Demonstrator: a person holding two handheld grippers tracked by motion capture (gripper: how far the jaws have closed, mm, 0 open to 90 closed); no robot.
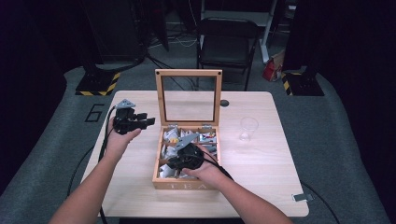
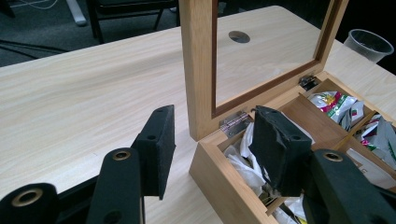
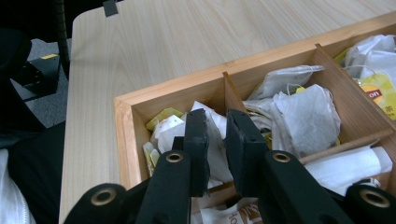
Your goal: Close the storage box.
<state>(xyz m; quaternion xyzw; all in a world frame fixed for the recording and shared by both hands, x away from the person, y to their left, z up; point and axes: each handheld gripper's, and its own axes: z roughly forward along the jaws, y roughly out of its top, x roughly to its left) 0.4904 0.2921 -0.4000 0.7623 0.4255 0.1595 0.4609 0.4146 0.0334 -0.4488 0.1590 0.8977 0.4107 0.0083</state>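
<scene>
1. The right claw [image 3: 215,140] is seen lowered into the near-left compartment of the tea box [image 1: 158,161]. Its jaws are nearly together, with a white tea bag [image 3: 215,140] pinched between the pads [image 3: 198,140].
2. The left claw [image 2: 212,149] is held at the box's left rear corner, jaws apart and gripping nothing. One jaw hangs over the bare worktop [image 1: 261,154], the other over the box's rear-left compartment.
3. The pinched bag lies among a loose heap of bags. It is judged that a neighbouring bag, string or tag could be dragged up with it, since the pads reach in beside several at once.
4. If only a thin fold of paper is caught, the bag may slip out or tear when lifted.
5. The wooden divider [image 3: 232,95] and the box's left wall [image 3: 125,144] stand close on either side of the right claw, so a sideways pull could knock them and shift the box.
6. The upright lid [image 1: 188,98] stands behind the box and blocks the way there. Open worktop is left to the box's right, where a clear cup [image 1: 248,128] stands well apart, and to its left.
</scene>
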